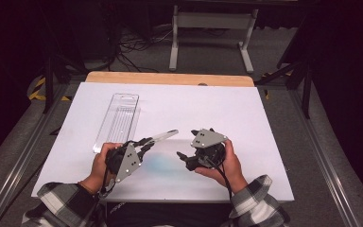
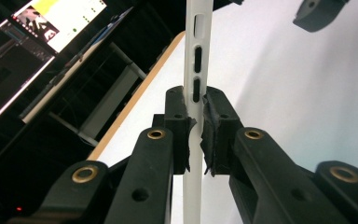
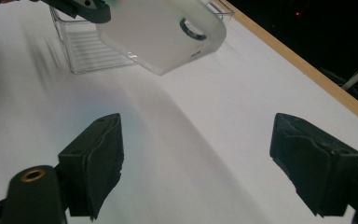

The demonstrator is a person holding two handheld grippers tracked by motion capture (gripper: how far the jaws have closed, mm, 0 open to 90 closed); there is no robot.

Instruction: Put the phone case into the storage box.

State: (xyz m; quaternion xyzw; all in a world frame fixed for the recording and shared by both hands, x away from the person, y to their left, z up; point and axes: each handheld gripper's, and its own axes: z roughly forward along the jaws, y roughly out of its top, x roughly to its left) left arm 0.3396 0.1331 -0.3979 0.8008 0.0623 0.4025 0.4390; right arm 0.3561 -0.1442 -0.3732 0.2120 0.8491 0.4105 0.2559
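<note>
A thin, frosted white phone case is held up off the white table, seen edge-on in the left gripper view with slots along its side. My left gripper is shut on its lower edge, both pads pressed against it. The right gripper view shows the case's flat back and camera cutout ahead. My right gripper hovers just right of the case with its jaws wide apart and nothing between them. One of its jaws also appears in the left gripper view.
A clear plastic package tray lies on the white sheet at the back left. The wooden table edge runs along the far side. A lit monitor and a table frame stand beyond it.
</note>
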